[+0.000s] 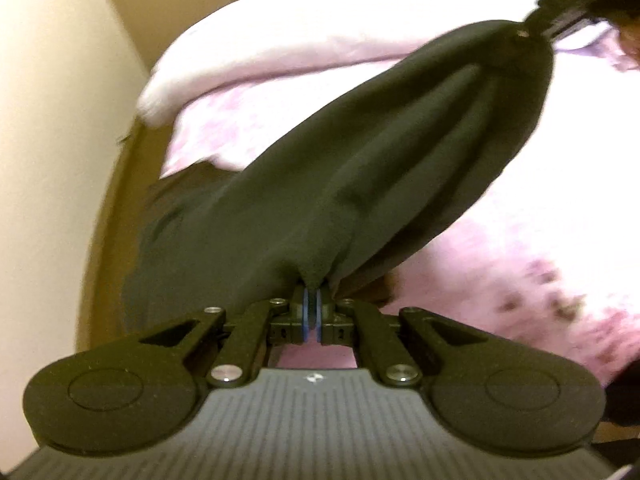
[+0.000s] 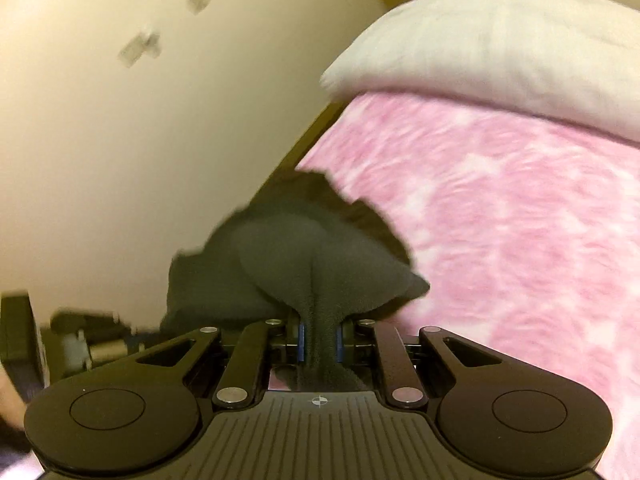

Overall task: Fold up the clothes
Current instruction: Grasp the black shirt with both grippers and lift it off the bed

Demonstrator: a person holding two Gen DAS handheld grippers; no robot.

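One dark garment [image 1: 360, 168], two grippers, one bed: that is the count. My left gripper [image 1: 313, 300] has its jaws pinched together on a bunched edge of the garment, the blue-edged pads [image 1: 306, 316] nearly meeting with the cloth squeezed between them. My right gripper [image 2: 319, 344] is clamped on a thicker gather of the same garment [image 2: 304, 256], its blue pads [image 2: 301, 344] held a little apart by the wad of cloth that runs down between them.

Seen from the left wrist, the garment stretches as a slack sheet from my left jaws across to my right gripper [image 1: 532, 26], hanging above the pink blanket [image 1: 500, 240]; its lower part trails down toward the bed's near edge. One pale pillow [image 2: 500, 40] lies at the far end of the bed, on top of the blanket. The cream wall [image 2: 120, 160] runs along the bed's side, and two small greyish marks [image 2: 140, 46] on it are too blurred to read. I can read no writing anywhere; each gripper body carries only a small round emblem [image 2: 319, 401]. No containers are in view.
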